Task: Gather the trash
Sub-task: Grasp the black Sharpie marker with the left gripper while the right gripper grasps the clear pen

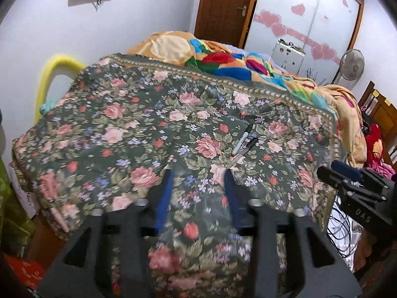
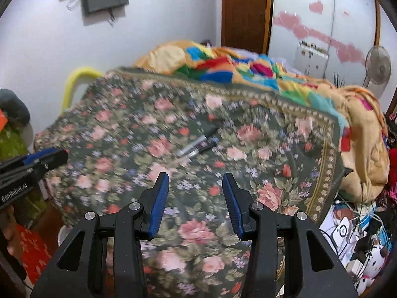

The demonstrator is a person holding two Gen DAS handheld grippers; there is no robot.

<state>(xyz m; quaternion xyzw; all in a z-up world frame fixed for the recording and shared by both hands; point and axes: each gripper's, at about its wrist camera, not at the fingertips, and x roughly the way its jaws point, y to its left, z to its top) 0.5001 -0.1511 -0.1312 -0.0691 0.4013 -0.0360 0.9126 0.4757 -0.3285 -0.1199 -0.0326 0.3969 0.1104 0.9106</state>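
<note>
Two marker pens (image 1: 244,140) lie side by side on a floral cloth (image 1: 139,129) spread over a raised surface; they also show in the right wrist view (image 2: 198,144). A small pale scrap (image 1: 235,161) lies at their near end. My left gripper (image 1: 198,176) is open and empty, above the cloth just short of the pens. My right gripper (image 2: 196,180) is open and empty, above the cloth nearer than the pens. Each gripper shows in the other's view, the right one (image 1: 347,173) and the left one (image 2: 49,156).
A colourful patchwork blanket (image 1: 223,59) lies bunched behind the floral cloth. A yellow foam tube (image 1: 49,74) stands at the left. Cables, boxes and soft toys (image 2: 354,236) crowd the floor at the right. A fan (image 1: 351,65) and wardrobe (image 1: 310,12) stand behind.
</note>
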